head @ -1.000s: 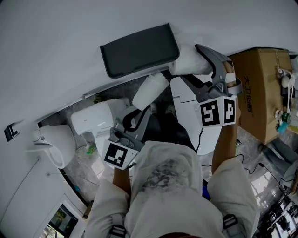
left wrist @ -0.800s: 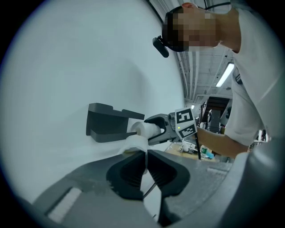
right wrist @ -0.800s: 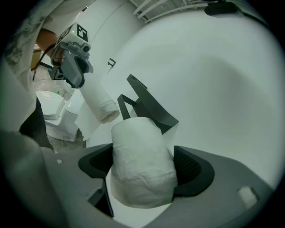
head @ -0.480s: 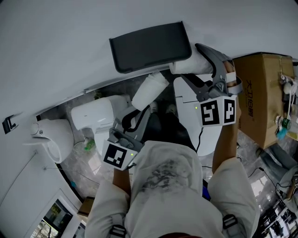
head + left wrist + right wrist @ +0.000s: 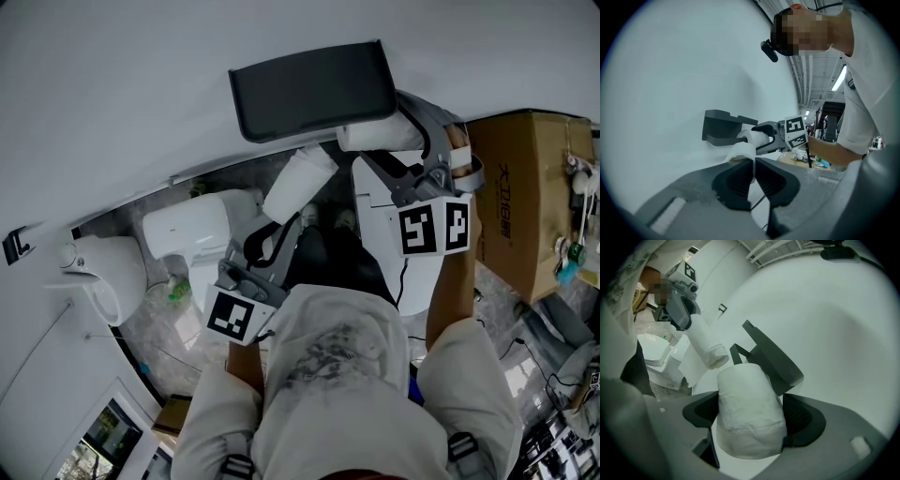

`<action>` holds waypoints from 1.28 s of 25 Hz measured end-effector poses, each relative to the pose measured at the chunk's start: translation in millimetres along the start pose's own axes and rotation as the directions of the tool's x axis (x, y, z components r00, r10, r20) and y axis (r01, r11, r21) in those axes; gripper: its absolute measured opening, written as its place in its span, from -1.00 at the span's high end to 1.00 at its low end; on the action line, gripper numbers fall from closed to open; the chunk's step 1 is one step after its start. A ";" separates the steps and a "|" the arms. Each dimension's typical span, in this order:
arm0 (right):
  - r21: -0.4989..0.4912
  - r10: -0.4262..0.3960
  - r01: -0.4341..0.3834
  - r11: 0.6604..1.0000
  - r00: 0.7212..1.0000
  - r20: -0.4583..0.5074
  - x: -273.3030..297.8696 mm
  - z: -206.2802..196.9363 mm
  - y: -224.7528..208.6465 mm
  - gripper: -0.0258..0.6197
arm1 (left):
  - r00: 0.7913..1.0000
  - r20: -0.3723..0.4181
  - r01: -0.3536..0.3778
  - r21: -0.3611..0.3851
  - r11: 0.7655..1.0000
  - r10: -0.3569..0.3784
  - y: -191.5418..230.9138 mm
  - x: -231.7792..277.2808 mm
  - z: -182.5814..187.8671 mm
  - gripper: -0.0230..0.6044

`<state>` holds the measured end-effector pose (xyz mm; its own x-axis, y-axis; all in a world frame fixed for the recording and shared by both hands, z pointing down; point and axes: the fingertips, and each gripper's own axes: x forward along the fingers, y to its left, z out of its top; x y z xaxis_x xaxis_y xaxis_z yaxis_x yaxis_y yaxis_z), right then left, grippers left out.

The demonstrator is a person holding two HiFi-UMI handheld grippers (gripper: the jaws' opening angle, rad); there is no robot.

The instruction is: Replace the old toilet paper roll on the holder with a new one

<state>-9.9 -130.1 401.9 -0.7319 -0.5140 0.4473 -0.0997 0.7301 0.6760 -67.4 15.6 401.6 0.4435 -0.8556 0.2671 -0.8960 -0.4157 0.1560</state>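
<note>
In the head view the dark cover of the holder (image 5: 314,89) hides its underside, and the frame of the right gripper (image 5: 401,131) covers the near end of the thick toilet paper roll (image 5: 373,137). In the left gripper view the left gripper (image 5: 753,161) screens most of the slimmer toilet paper roll (image 5: 740,151). Whether its closed jaws nip a loose sheet or the roll's wall cannot be told. Print on the cardboard box (image 5: 525,178) is too small to read. The toilet (image 5: 183,234) is partly behind the left gripper.
</note>
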 end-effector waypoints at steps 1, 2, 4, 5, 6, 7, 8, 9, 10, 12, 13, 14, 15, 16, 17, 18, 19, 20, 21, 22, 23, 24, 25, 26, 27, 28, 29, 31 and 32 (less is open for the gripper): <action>-0.001 -0.001 0.001 1.000 1.000 0.002 0.5 0.8 0.8 -0.39 | 1.000 0.001 0.000 0.000 1.000 0.000 0.2 -0.5 -0.5 0.87; -0.001 -0.003 0.003 1.000 1.000 0.004 1.2 1.7 1.4 -0.39 | 1.000 0.002 0.000 0.001 1.000 0.000 0.6 -0.9 -1.2 0.87; 0.001 -0.008 0.008 1.000 1.000 0.009 2.9 3.8 2.5 -0.39 | 1.000 0.004 -0.002 -0.001 1.000 0.002 1.9 -2.3 -1.9 0.87; 0.003 -0.011 0.011 1.000 1.000 0.011 3.6 5.1 3.2 -0.39 | 1.000 0.005 -0.002 -0.002 1.000 0.002 2.7 -3.5 -2.0 0.87; 0.006 -0.016 0.015 1.000 1.000 0.013 4.1 6.5 4.0 -0.39 | 1.000 0.005 -0.003 -0.002 1.000 0.003 3.4 -5.2 -2.3 0.87; 0.008 -0.021 0.021 1.000 1.000 0.015 4.4 7.9 4.6 -0.39 | 1.000 0.003 -0.003 -0.002 1.000 0.003 4.1 -7.0 -3.1 0.87; 0.010 -0.027 0.027 1.000 0.999 0.017 4.8 9.1 5.1 -0.39 | 1.000 0.000 -0.003 -0.003 1.000 0.003 5.1 -8.6 -4.1 0.87; 0.011 -0.032 0.032 0.999 0.999 0.019 5.4 10.2 5.4 -0.39 | 1.000 -0.002 -0.004 -0.003 1.000 0.004 6.3 -9.9 -5.2 0.87; 0.011 -0.037 0.036 0.999 0.999 0.020 6.1 11.3 5.7 -0.39 | 1.000 -0.003 -0.003 -0.002 1.000 0.003 7.6 -10.8 -6.0 0.87; 0.012 -0.046 0.045 0.999 0.999 0.021 7.0 12.9 5.9 -0.39 | 1.000 -0.005 0.000 0.001 1.000 0.000 9.2 -12.2 -7.4 0.87; 0.013 -0.051 0.051 0.999 0.998 0.020 7.4 13.0 5.8 -0.39 | 1.000 -0.006 0.002 0.002 1.000 -0.002 9.6 -12.5 -8.3 0.87; 0.013 -0.057 0.057 0.998 0.998 0.019 7.7 12.8 5.9 -0.39 | 1.000 -0.007 0.004 0.002 1.000 -0.004 9.7 -12.6 -9.2 0.87; 0.012 -0.064 0.064 0.998 0.998 0.018 8.0 12.3 6.1 -0.39 | 1.000 -0.007 0.006 0.001 1.000 -0.006 9.9 -12.5 -10.2 0.87; 0.011 -0.072 0.072 0.997 0.997 0.016 8.2 11.9 6.3 -0.39 | 1.000 -0.007 0.009 0.000 1.000 -0.009 9.9 -12.4 -11.1 0.87; 0.009 -0.079 0.079 0.997 0.997 0.015 8.3 11.6 6.7 -0.39 | 1.000 -0.008 0.011 0.000 1.000 -0.011 9.8 -12.5 -11.8 0.87; 0.007 -0.087 0.087 0.996 0.996 0.013 8.2 11.6 6.9 -0.39 | 1.000 -0.009 0.014 0.000 1.000 -0.014 9.8 -12.8 -12.5 0.87; 0.003 -0.095 0.095 0.995 0.995 0.011 8.0 11.7 7.0 -0.39 | 1.000 -0.010 0.016 -0.001 1.000 -0.016 9.8 -13.3 -13.1 0.87; 0.000 -0.103 0.103 0.995 0.995 0.010 7.8 11.8 7.1 -0.39 | 1.000 -0.011 0.017 0.000 1.000 -0.017 9.9 -13.5 -13.5 0.87; -0.002 -0.111 0.111 0.994 0.994 0.009 7.7 11.7 7.1 -0.39 | 1.000 -0.010 0.019 0.000 1.000 -0.019 10.2 -13.4 -13.9 0.87; -0.003 -0.119 0.119 0.993 0.993 0.008 7.8 11.5 7.1 -0.39 | 1.000 -0.008 0.020 0.002 1.000 -0.020 10.8 -12.9 -14.2 0.87; -0.003 -0.126 0.126 0.992 0.992 0.007 7.8 11.3 7.0 -0.39 | 1.000 -0.007 0.020 0.003 1.000 -0.020 11.5 -12.4 -14.5 0.87; -0.003 -0.134 0.134 0.991 0.991 0.006 7.8 11.6 6.9 -0.39 | 1.000 -0.006 0.019 0.002 1.000 -0.019 12.3 -11.9 -14.9 0.87; -0.002 -0.142 0.142 0.990 0.990 0.005 7.7 12.2 6.7 -0.39 | 1.000 -0.006 0.017 0.002 1.000 -0.017 13.2 -11.5 -15.2 0.87; -0.001 -0.149 0.149 0.989 0.989 0.004 7.6 12.9 6.5 -0.39 | 1.000 -0.006 0.016 0.001 1.000 -0.016 13.8 -11.1 -15.4 0.87; 0.001 -0.155 0.155 0.988 0.988 0.004 7.4 13.7 6.5 -0.39 | 1.000 -0.005 0.015 0.000 1.000 -0.015 13.9 -10.6 -15.4 0.87; 0.005 -0.161 0.161 0.987 0.987 0.005 7.2 14.3 6.6 -0.39 | 1.000 -0.004 0.017 0.000 1.000 -0.017 13.6 -10.1 -15.2 0.87; 0.009 -0.165 0.165 0.986 0.986 0.008 7.2 14.9 6.7 -0.39 | 1.000 -0.001 0.019 0.000 1.000 -0.019 13.2 -9.6 -14.8 0.87; 0.017 -0.172 0.171 0.985 0.985 0.015 7.6 16.2 6.8 -0.39 | 1.000 0.004 0.024 0.001 1.000 -0.024 13.0 -8.7 -13.9 0.87; 0.020 -0.174 0.174 0.985 0.985 0.018 7.9 16.8 6.8 -0.40 | 1.000 0.005 0.026 0.000 1.000 -0.026 13.2 -8.5 -13.9 0.87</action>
<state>-27.7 -121.7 400.2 -0.7156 -0.6251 0.3118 -0.2391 0.6386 0.7314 -82.7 21.7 414.6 0.4661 -0.8463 0.2580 -0.8844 -0.4376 0.1623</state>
